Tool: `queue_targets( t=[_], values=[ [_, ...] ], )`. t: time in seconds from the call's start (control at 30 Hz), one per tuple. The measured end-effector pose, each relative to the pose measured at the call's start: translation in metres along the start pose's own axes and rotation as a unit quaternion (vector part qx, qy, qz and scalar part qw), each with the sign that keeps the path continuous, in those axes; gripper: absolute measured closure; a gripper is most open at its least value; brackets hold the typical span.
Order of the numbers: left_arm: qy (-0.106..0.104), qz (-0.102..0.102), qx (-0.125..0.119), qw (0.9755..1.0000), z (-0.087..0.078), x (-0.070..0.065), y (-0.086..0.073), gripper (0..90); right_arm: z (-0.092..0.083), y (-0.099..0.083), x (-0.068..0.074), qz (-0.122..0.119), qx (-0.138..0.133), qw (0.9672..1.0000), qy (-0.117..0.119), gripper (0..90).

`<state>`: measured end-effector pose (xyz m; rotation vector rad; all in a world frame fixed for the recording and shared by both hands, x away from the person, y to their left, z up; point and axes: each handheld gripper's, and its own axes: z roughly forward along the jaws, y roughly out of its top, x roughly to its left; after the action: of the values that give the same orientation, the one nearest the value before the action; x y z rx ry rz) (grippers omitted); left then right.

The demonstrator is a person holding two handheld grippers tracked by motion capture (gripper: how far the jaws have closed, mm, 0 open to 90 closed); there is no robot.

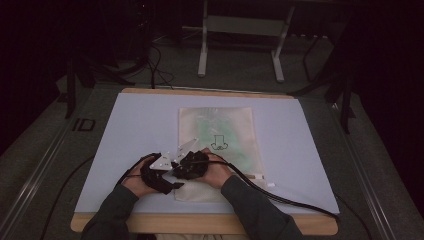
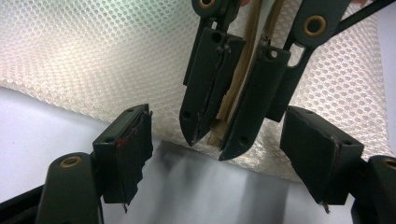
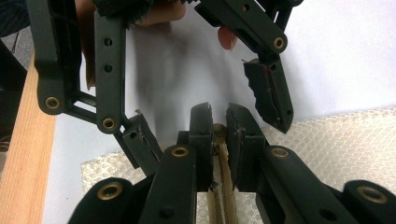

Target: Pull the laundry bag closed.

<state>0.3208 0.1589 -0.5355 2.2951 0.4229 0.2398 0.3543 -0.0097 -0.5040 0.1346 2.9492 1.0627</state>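
A beige mesh zip bag lies flat on the white mat. Both grippers meet at its near left corner. My right gripper is shut on the bag's beige zipper strip. The left gripper view shows those jaws coming down from the top with the strip pinched between them. My left gripper is open, and its two fingers stand either side of the right gripper's tips without touching the bag. In the high view the left gripper is just left of the right one.
The mat covers a wooden table whose near edge shows below the person's forearms. The right gripper's cable trails across the mat to the right. A metal stand and floor cables lie beyond the far edge.
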Motion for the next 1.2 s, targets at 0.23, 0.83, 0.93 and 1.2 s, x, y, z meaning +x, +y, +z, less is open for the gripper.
queue_targets(
  t=[0.23,0.83,0.93,1.2],
  values=[
    [-0.006,-0.002,0.005,1.0000,0.004,0.001,-0.001,27.7,0.000,0.000,0.000,-0.002,0.000,1.0000,-0.001,81.2],
    [-0.019,-0.018,0.003,0.9996,0.003,0.007,-0.005,33.2,-0.004,-0.005,0.000,0.001,0.008,1.0000,-0.003,81.4],
    [-0.019,-0.018,0.003,0.9997,0.003,0.007,-0.005,33.5,-0.005,-0.007,0.000,0.005,0.009,0.9999,-0.002,81.4],
    [-0.019,-0.016,0.001,0.9997,0.003,0.008,-0.006,33.6,-0.007,-0.017,-0.002,0.013,0.012,0.9999,0.001,81.5]
  ],
)
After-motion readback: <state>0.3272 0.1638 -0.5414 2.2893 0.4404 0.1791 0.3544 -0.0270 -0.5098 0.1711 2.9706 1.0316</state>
